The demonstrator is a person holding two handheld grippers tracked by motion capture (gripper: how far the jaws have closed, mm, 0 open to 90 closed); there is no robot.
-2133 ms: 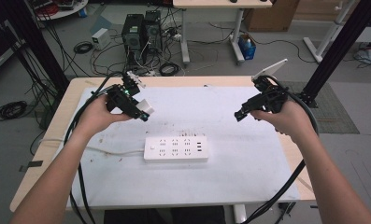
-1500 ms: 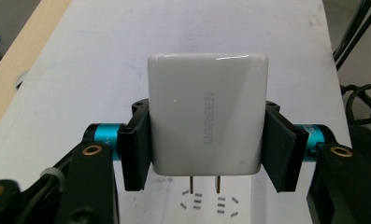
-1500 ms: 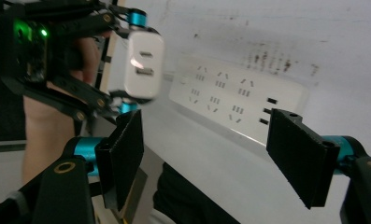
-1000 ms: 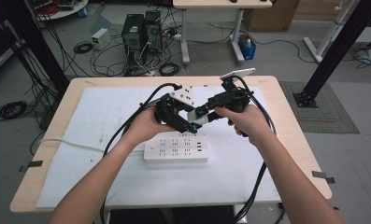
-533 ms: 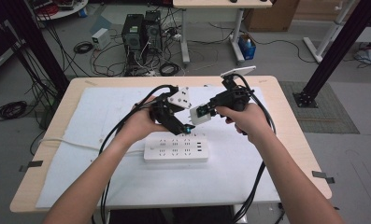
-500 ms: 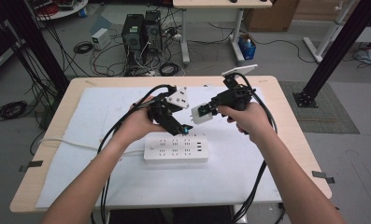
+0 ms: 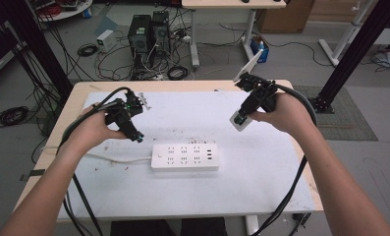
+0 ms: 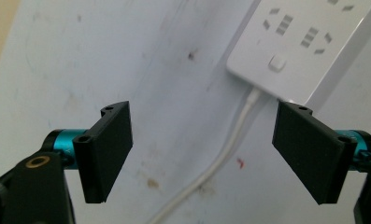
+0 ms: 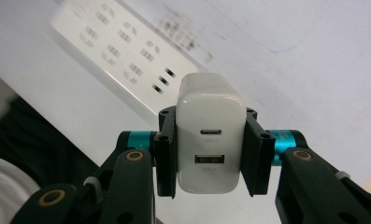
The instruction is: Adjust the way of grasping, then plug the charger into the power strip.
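Observation:
A white power strip (image 7: 184, 157) lies flat in the middle of the white table mat, its cord (image 7: 119, 158) running off to the left. Above the mat's right half my right gripper (image 7: 241, 121) is shut on a white USB charger (image 7: 241, 123); the right gripper view has the charger (image 9: 210, 144) clamped between both jaws, its two ports facing the camera, with the power strip (image 9: 127, 60) beyond it. My left gripper (image 7: 136, 137) hovers left of the strip, open and empty. In the left gripper view the strip's end (image 8: 309, 42) and cord (image 8: 220, 154) lie between and beyond the spread jaws.
The mat (image 7: 192, 196) covers most of a wooden table (image 7: 300, 162). Thick black cables (image 7: 291, 191) trail from both grippers over the table's front. Behind the table stand computer towers (image 7: 148, 34) and tangled floor cables, with black frame posts (image 7: 352, 54) at the right.
The grippers met over the table's middle, where the charger passed from the left gripper to the right. They have since drawn apart: left gripper open and empty, right gripper carrying the charger rightward.

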